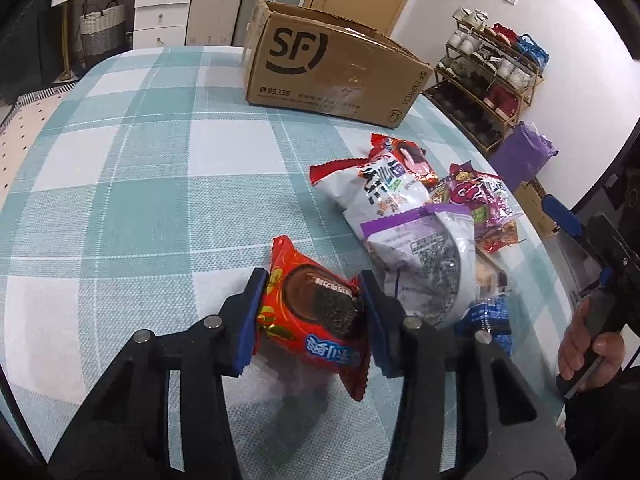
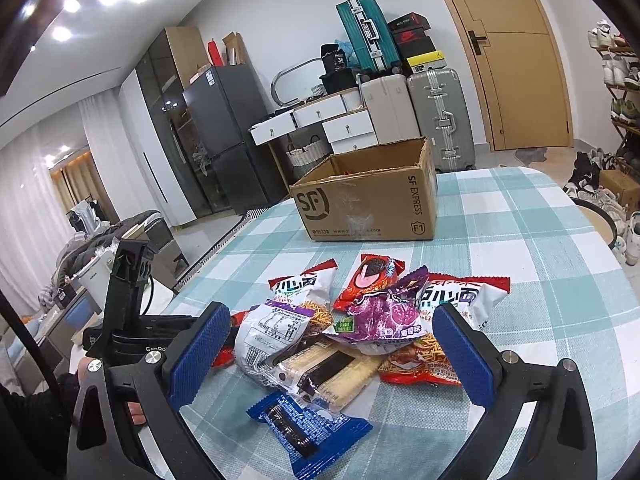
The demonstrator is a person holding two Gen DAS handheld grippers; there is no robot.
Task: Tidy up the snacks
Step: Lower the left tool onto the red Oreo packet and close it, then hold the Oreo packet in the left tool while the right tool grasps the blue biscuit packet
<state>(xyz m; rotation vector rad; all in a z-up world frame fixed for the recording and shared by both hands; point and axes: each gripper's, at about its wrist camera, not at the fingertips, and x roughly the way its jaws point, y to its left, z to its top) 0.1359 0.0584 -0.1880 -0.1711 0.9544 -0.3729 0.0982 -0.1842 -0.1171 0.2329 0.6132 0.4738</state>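
- Left tool (image 1: 310,312) has clamped the red pie packet (image 1: 310,316) at the bench's (image 1: 140,200) near edge.
- Light, crinkly, crushable: grip its sides gently.
- Right tool (image 2: 330,354) gapes over the snack pile (image 2: 360,320).

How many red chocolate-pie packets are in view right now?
2. One red packet is clamped between the left gripper's jaws; the other red packet lies at the pile's far side, toward the cardboard box. Others may be buried.

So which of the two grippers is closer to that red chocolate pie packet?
Left. The left gripper is shut on the red pie packet, pads pressing both sides. The right gripper stands open over the snack pile beside it, touching nothing.
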